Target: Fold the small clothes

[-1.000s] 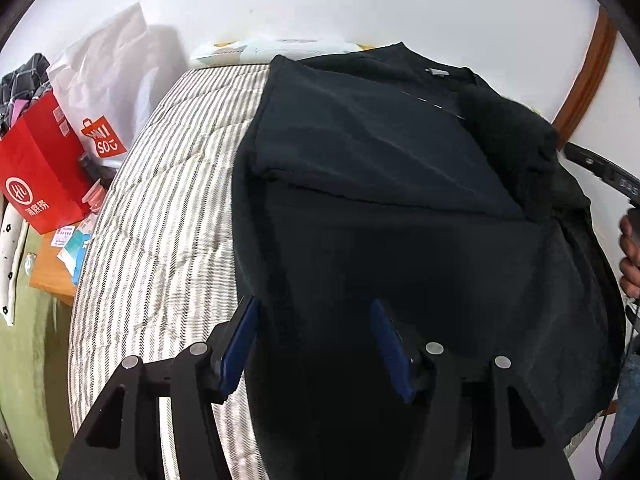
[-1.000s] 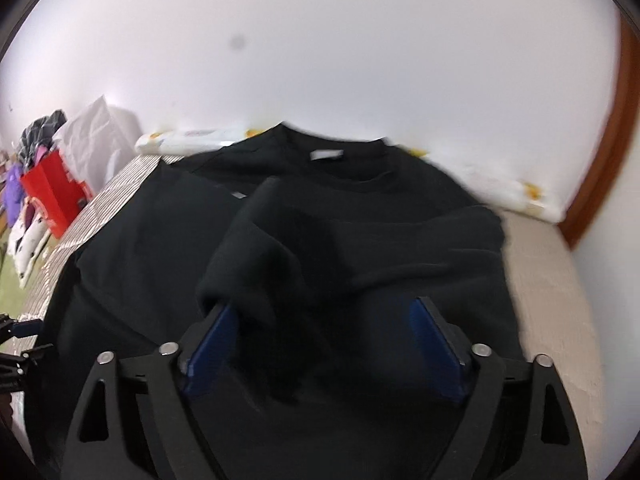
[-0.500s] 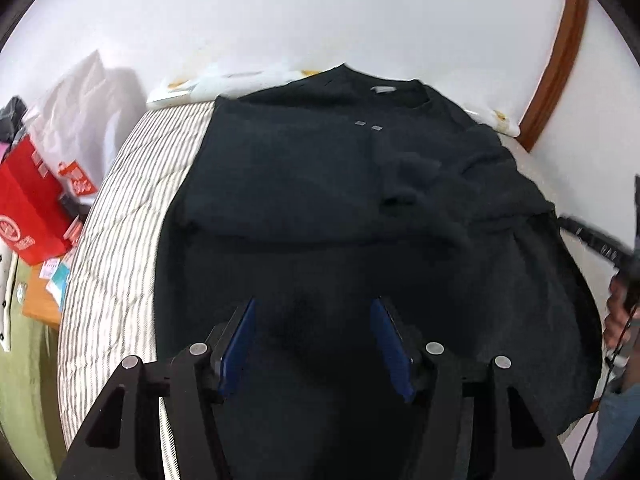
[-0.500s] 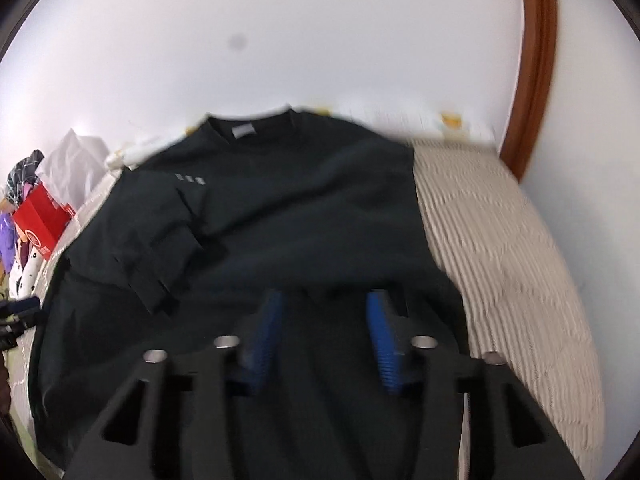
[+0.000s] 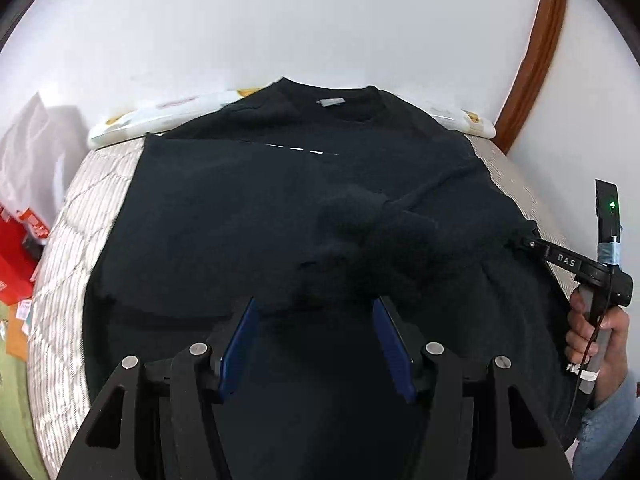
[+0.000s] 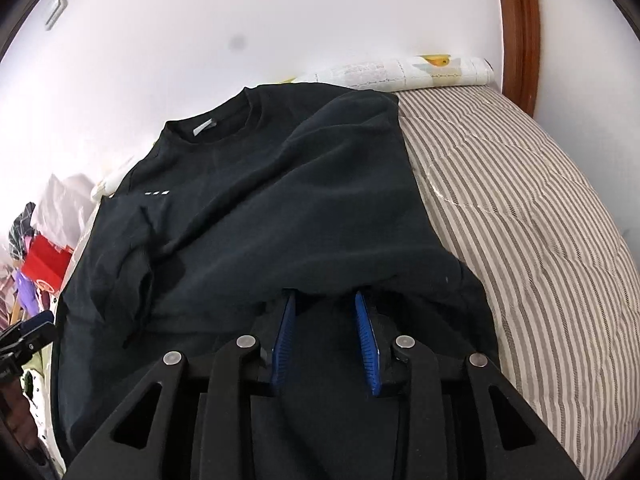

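Observation:
A black sweatshirt point(image 5: 248, 216) lies on a striped mattress point(image 5: 60, 264), collar at the far end. Both sleeves are folded in across the body and their cuffs overlap at the middle point(image 5: 372, 236). My left gripper point(image 5: 314, 312) is open above the lower hem, touching nothing. My right gripper point(image 6: 326, 300) has its blue fingers point(image 6: 366, 336) partly open, tips tucked under a fold of the sweatshirt point(image 6: 280, 208) on its right side. The right gripper also shows in the left wrist view point(image 5: 532, 242), at the sweatshirt's right edge.
Red and white shopping bags point(image 5: 20, 248) and loose clothes point(image 6: 24, 232) crowd the floor left of the mattress. A rolled white pad point(image 6: 400, 72) lies along the wall at the head. A brown door frame point(image 5: 532, 60) stands at the right. Bare mattress point(image 6: 520, 220) lies right of the sweatshirt.
The right sleeve, held up a second ago, now lies across the body. My right gripper let it go, moved to the sweatshirt's right edge and narrowed. My left gripper has swung to face the collar.

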Available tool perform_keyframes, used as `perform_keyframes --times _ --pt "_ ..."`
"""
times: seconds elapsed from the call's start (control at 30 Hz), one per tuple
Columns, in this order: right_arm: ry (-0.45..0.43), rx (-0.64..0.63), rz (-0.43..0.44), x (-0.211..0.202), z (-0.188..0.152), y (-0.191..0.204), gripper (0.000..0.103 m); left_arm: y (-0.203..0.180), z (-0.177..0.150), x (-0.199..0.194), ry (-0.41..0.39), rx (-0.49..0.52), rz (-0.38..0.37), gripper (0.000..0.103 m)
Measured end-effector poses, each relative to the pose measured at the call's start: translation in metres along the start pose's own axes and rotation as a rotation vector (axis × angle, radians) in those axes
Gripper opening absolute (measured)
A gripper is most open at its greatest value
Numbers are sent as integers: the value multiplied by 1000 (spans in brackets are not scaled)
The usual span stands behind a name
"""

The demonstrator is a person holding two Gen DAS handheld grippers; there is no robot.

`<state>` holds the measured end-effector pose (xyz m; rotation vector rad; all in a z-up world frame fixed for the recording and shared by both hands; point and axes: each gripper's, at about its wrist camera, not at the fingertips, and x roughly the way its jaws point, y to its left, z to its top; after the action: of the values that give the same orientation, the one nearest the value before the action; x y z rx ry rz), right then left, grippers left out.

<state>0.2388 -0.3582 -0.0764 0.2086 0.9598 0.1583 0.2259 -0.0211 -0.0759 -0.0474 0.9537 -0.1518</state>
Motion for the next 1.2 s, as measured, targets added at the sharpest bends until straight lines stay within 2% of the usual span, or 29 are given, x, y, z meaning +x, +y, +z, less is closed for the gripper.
perform_keyframes --times 0.13,0.23,0.4,0.43,0.57,0.63,0.77,0.87,0.9,1.0,1.03,1.1,1.2 --pt "-22 -23 -28 7 3 1 31 -14 8 11 3 16 -35 57" --pt "-56 -5 6 4 4 -2 32 -30 15 20 6 41 -70 57" --pt "-23 -23 -36 20 3 -2 29 -59 23 42 15 104 -62 61" --pt "-32 -26 -30 18 2 -2 19 -63 23 48 20 116 -54 61" --pt "-39 -48 -52 17 0 -4 10 -78 22 73 33 149 9 62" --pt "-34 -55 -77 20 -2 -6 8 -84 20 78 18 179 47 62" --pt "-34 -26 -53 21 -2 -14 7 -97 17 87 7 253 114 64" --pt "-37 -23 -65 21 -4 -14 7 -102 14 89 -4 296 154 63" --pt "-38 -25 -74 20 -4 -14 6 -102 15 89 -8 292 153 60" --pt "-39 -25 -76 19 -7 -14 6 -93 20 85 -16 250 137 30" --pt "-38 -27 -76 19 -7 -14 6 -88 23 81 -16 229 104 9" --pt "-31 -32 -84 19 -6 -14 5 -75 30 69 -29 169 61 9" --pt "-26 -45 -97 19 -6 -12 5 -51 42 42 -91 110 56 9"
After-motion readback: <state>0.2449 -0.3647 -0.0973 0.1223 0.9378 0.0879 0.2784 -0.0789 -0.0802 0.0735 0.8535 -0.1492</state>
